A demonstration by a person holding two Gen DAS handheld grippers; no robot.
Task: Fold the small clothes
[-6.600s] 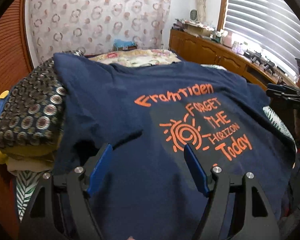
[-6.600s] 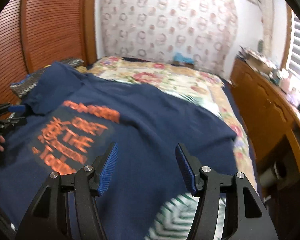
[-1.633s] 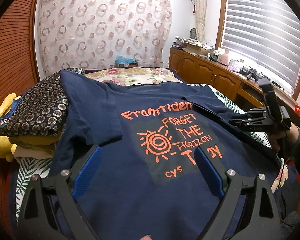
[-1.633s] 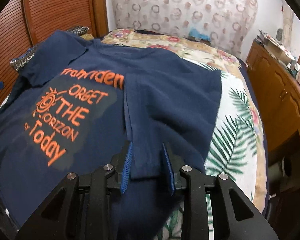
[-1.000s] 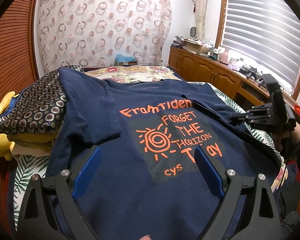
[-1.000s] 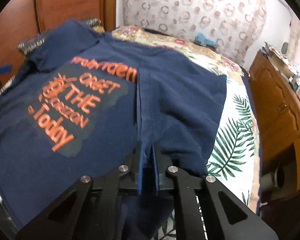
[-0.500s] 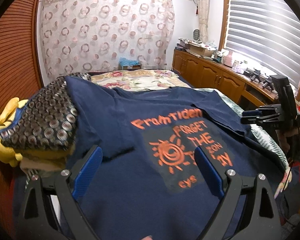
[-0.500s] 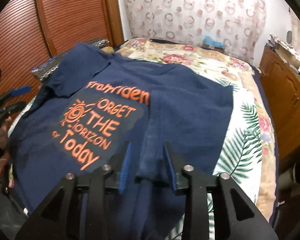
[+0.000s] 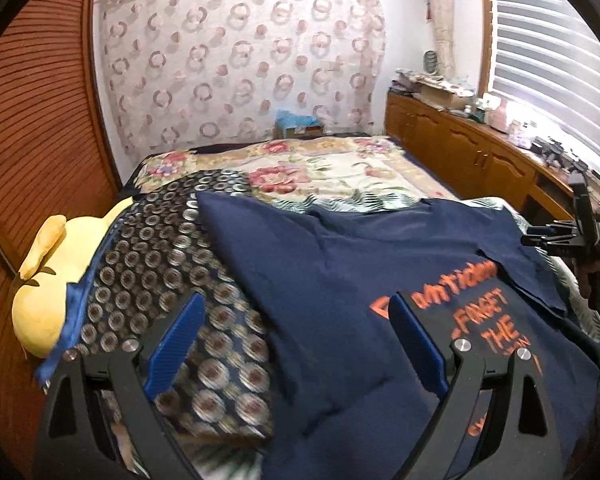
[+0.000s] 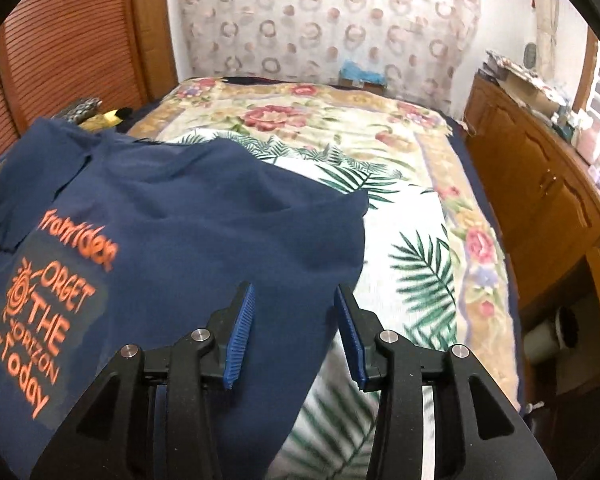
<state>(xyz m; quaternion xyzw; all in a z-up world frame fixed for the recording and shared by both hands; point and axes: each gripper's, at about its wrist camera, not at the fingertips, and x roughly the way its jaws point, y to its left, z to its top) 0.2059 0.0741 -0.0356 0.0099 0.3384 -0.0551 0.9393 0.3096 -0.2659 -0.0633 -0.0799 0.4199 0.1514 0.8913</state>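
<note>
- The navy T-shirt [image 9: 340, 280] lies spread print-up across the bed [image 10: 400, 208], its right side already turned inward.
- The right gripper [image 10: 294, 332] has just been opening; its jaws stand partly apart, empty, above the folded edge.
- The left gripper [image 9: 296, 344] hangs wide and empty near the left sleeve, which drapes onto a patterned cushion [image 9: 160, 264]. That sleeve likely comes next: pinch its hem and mirror the first fold.
- Floral bedspread, wooden cabinets [image 10: 540, 200], ring-print curtain [image 9: 240, 60].

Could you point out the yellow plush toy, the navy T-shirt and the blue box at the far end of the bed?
Plush toy [image 9: 48, 280], left wrist view: its yellow body.
T-shirt [image 10: 204, 208], right wrist view: plain navy cloth above the print.
Blue box [image 9: 298, 124], left wrist view: its blue top.
</note>
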